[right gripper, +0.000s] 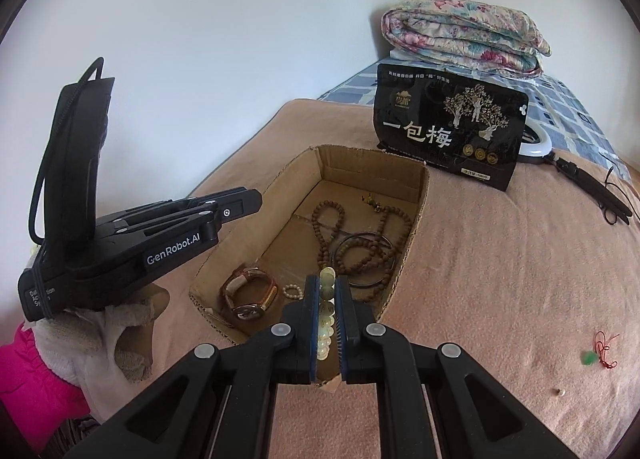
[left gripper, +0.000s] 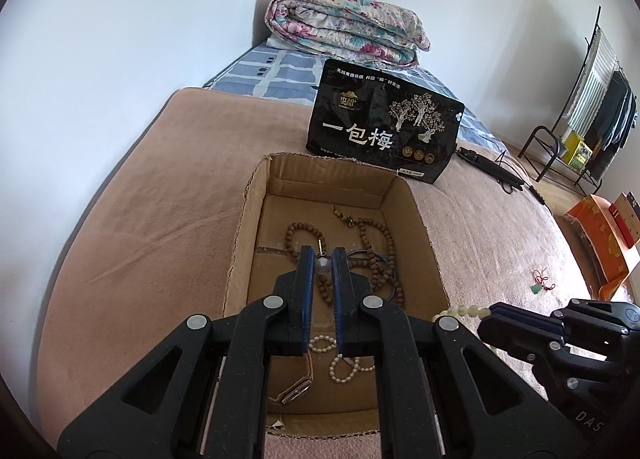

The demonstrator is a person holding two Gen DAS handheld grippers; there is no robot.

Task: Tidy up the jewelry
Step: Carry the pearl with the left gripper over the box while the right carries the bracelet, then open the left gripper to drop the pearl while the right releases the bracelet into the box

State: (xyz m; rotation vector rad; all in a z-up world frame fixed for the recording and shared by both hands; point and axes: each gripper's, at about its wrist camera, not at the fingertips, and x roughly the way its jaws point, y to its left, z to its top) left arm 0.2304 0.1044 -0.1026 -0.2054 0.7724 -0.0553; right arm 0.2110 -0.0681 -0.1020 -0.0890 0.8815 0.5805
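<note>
An open cardboard box (left gripper: 248, 227) (right gripper: 404, 259) lies on the pink blanket. It holds brown bead strings (left gripper: 372, 247) (right gripper: 360, 251), a dark bangle (right gripper: 366, 259), a brown-strap watch (left gripper: 296, 391) (right gripper: 250, 295) and a small pearl bracelet (left gripper: 344, 367) (right gripper: 291, 291). My left gripper (left gripper: 323, 259) is shut on a pearl earring (left gripper: 323, 265) above the box. My right gripper (right gripper: 327, 287) is shut on a pale green bead bracelet (right gripper: 326, 319) at the box's near right edge; it shows in the left view (left gripper: 464, 311).
A black snack bag (left gripper: 384, 127) (right gripper: 448, 127) stands behind the box. A folded floral quilt (left gripper: 344, 27) (right gripper: 464, 35) lies further back. A red cord with a green pendant (left gripper: 542, 283) (right gripper: 598, 351) and a small bead (right gripper: 560, 391) lie on the blanket. A black tripod (right gripper: 592, 187) lies to the right.
</note>
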